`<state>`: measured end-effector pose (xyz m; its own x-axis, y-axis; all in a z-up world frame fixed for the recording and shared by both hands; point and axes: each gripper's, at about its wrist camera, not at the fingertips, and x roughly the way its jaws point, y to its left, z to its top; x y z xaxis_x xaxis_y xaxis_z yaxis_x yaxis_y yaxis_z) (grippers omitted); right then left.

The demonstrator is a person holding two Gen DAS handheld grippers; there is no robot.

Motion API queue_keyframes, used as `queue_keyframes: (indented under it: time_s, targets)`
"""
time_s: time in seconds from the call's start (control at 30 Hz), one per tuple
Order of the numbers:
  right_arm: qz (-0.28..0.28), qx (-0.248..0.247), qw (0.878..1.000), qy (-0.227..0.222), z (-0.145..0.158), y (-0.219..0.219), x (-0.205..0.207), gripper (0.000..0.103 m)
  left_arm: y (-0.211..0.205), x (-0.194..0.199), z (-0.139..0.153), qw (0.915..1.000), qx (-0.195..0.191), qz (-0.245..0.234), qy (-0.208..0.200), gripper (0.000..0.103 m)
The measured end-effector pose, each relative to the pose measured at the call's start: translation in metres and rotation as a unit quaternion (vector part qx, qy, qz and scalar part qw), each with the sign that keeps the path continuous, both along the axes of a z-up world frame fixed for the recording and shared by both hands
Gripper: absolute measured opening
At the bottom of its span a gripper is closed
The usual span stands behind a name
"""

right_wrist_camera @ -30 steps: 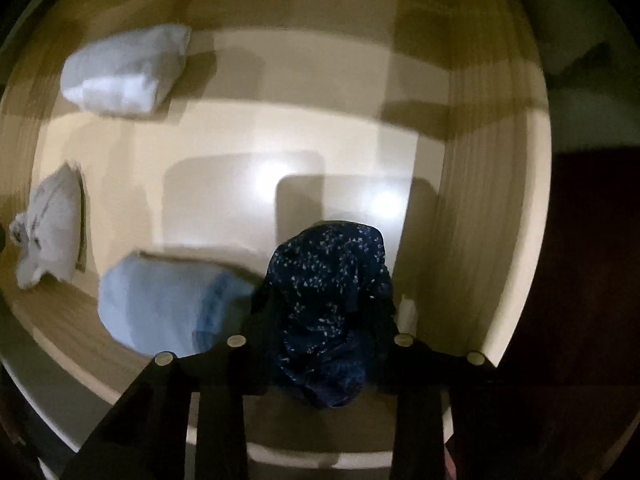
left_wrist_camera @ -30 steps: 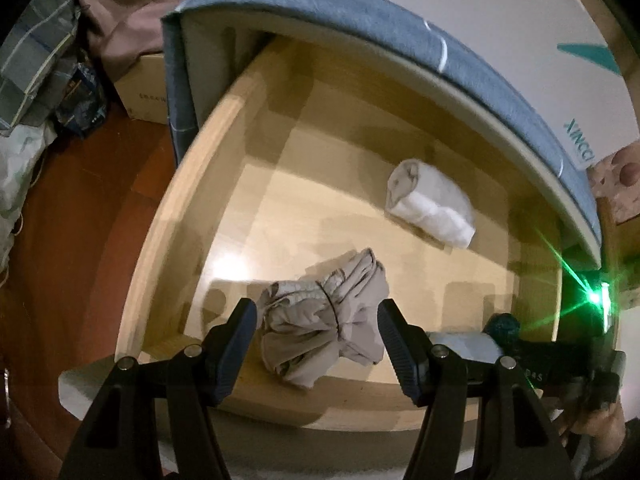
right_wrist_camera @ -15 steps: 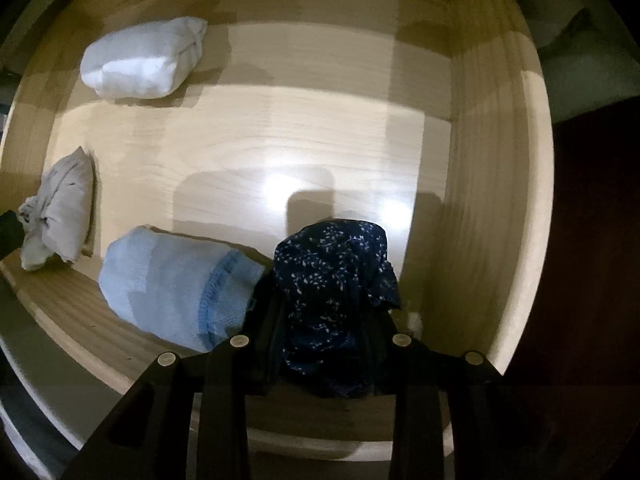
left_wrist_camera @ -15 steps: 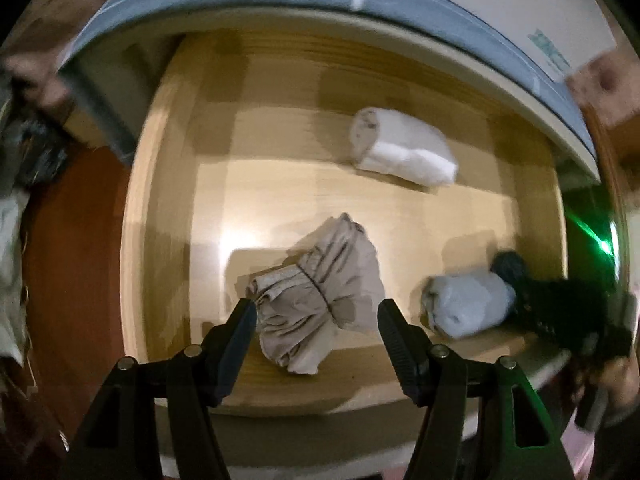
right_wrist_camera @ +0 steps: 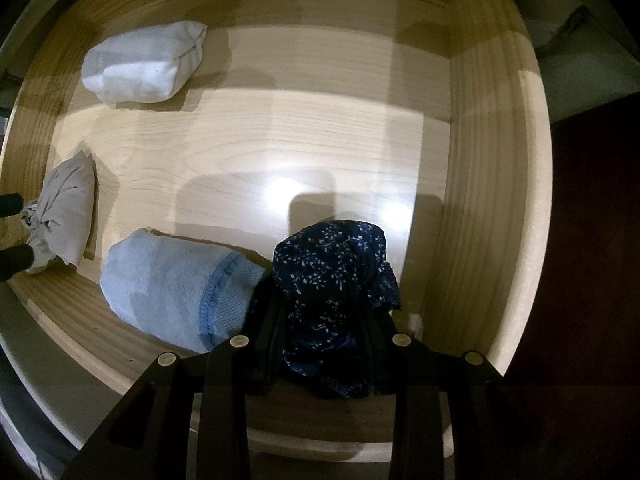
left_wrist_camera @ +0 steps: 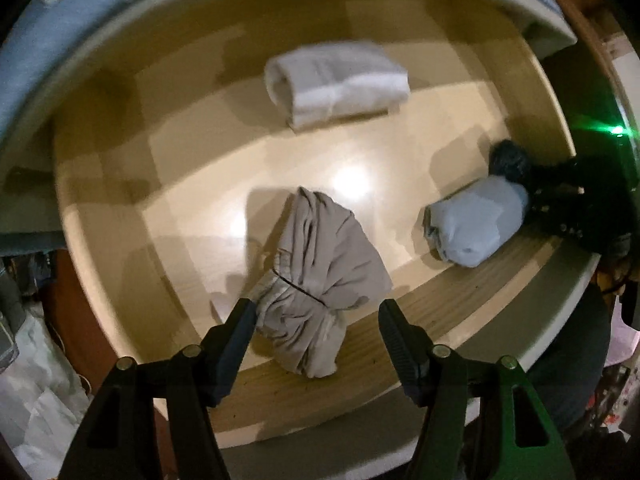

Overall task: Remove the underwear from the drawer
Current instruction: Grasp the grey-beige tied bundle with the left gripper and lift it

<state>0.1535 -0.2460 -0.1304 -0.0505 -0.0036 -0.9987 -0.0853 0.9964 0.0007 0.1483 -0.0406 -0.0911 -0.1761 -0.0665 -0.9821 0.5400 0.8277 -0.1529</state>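
An open wooden drawer (left_wrist_camera: 120, 240) holds several rolled pieces of underwear. My left gripper (left_wrist_camera: 316, 316) is open, its fingers on either side of the near end of a beige bundle (left_wrist_camera: 316, 264), which also shows in the right wrist view (right_wrist_camera: 66, 216). My right gripper (right_wrist_camera: 324, 312) is shut on a dark blue patterned piece (right_wrist_camera: 336, 276) at the drawer's front right corner; that piece shows in the left wrist view (left_wrist_camera: 510, 160). A light blue roll (right_wrist_camera: 176, 284) lies just left of it, also in the left wrist view (left_wrist_camera: 476, 224). A white roll (left_wrist_camera: 336, 80) lies at the back, also in the right wrist view (right_wrist_camera: 144, 62).
The drawer's right wall (right_wrist_camera: 492, 184) stands close beside my right gripper. A blue-covered mattress edge (left_wrist_camera: 52, 36) overhangs the back of the drawer. White bags (left_wrist_camera: 36, 396) lie on the floor at the left.
My left gripper has moved in over the drawer, so the beige bundle sits between its fingers. My right gripper stays shut on the dark blue piece and has shifted only slightly.
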Motion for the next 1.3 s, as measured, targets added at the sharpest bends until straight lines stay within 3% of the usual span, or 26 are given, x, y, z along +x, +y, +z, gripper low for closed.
queue_keyframes:
  time_s: [0.23, 0.57, 0.97, 1.1, 1.3]
  targets:
    - [0.0, -0.001, 1.0, 0.0, 0.0, -0.001, 0.0, 0.03, -0.008, 0.009, -0.019, 0.9999, 0.014, -0.008, 0.0, 0.072]
    - [0.005, -0.001, 1.0, -0.002, 0.001, -0.001, 0.002, 0.029, 0.0, 0.012, -0.038, 0.9986, 0.007, 0.05, 0.017, 0.074]
    - [0.004, -0.004, 1.0, -0.003, 0.0, -0.001, 0.005, 0.029, 0.005, 0.012, -0.048, 0.9932, 0.048, 0.105, 0.018, 0.075]
    - [0.003, -0.005, 1.0, -0.005, 0.0, -0.002, 0.007, 0.029, 0.013, 0.016, -0.046, 0.99, 0.037, 0.135, 0.018, 0.072]
    - [0.005, -0.005, 1.0, -0.004, 0.0, -0.002, 0.008, 0.029, 0.038, 0.023, -0.031, 0.9839, 0.015, 0.178, 0.003, 0.055]
